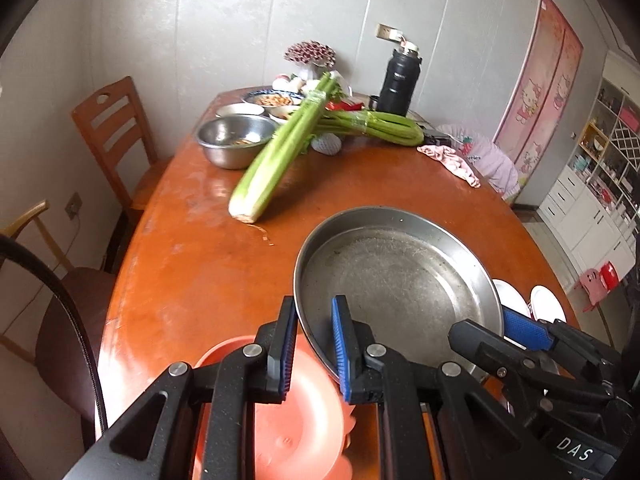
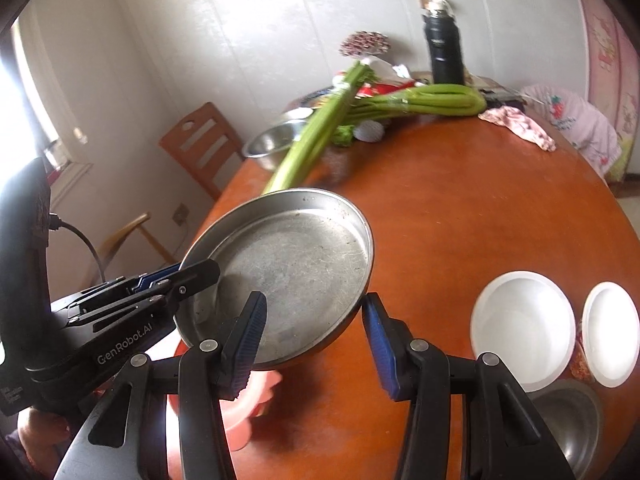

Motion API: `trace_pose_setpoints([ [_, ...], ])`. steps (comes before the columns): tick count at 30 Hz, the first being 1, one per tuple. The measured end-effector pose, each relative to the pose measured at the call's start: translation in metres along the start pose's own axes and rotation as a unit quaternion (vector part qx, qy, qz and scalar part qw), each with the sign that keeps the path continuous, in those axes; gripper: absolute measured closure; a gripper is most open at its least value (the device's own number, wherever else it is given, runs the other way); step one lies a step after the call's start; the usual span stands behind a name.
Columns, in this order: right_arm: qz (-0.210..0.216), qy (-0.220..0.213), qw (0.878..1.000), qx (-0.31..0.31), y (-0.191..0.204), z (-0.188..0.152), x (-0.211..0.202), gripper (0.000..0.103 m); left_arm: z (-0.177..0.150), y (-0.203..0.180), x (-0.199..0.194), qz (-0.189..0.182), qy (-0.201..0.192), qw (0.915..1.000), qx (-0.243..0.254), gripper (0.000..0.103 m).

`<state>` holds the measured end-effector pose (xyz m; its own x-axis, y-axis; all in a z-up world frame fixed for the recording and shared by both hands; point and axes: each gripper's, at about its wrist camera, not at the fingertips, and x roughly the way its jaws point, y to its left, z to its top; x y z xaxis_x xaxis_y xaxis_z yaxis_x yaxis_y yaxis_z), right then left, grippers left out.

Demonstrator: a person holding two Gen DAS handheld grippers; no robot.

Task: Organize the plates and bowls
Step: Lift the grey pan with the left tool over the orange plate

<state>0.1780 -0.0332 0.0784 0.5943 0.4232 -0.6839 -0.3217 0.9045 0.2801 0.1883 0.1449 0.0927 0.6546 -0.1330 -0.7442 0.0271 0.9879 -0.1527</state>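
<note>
Steel plate [image 2: 296,264]: wide, shallow, scratched on the floor, dull grey. It sits at the near end of the bench [image 2: 460,208], tilted, with its near side over a pink plastic plate [image 1: 304,412] and its far side toward the celery [image 1: 272,160]. From the tilt and the shadow beneath, I judge it clear of the wood rather than resting on it.

Left fingers [image 1: 342,332]: clenched hard on the plate's left rim, one pad inside the wall and one outside. A thin upright lip is the only purchase that such a flat piece offers, hence the edge pinch.

Right fingers [image 2: 248,332]: set astride the opposite near rim, one over the floor of the plate and one outside the wall. Whether the pads press the metal I cannot tell. I judge their post to be steadying, since a wide piece pinched at one edge would sag and swing.

White bowls, two [image 2: 524,328] [image 2: 612,332]: near right of the bench, just beside each other, the larger over part of a small steel bowl [image 2: 572,420].

Steel mixing bowl [image 1: 236,140]: far left, beside the celery, with scraps inside.

Likely destination, by my reckoning: like with like, so the flat plate goes with the pink one and the bowls nest apart.
</note>
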Motion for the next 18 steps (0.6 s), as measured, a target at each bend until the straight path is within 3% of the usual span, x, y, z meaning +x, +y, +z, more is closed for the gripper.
trace_pose_setpoints([
  [9,0.037,0.003,0.998,-0.042,0.038,-0.014,-0.01,0.051,-0.025,0.028,-0.037,0.03,-0.015,0.9989,-0.034,0.086],
  [18,0.05,0.015,0.997,-0.064,0.055,-0.032,-0.005,0.051,-0.052,0.048,-0.037,0.035,-0.004,0.9977,-0.058,0.086],
])
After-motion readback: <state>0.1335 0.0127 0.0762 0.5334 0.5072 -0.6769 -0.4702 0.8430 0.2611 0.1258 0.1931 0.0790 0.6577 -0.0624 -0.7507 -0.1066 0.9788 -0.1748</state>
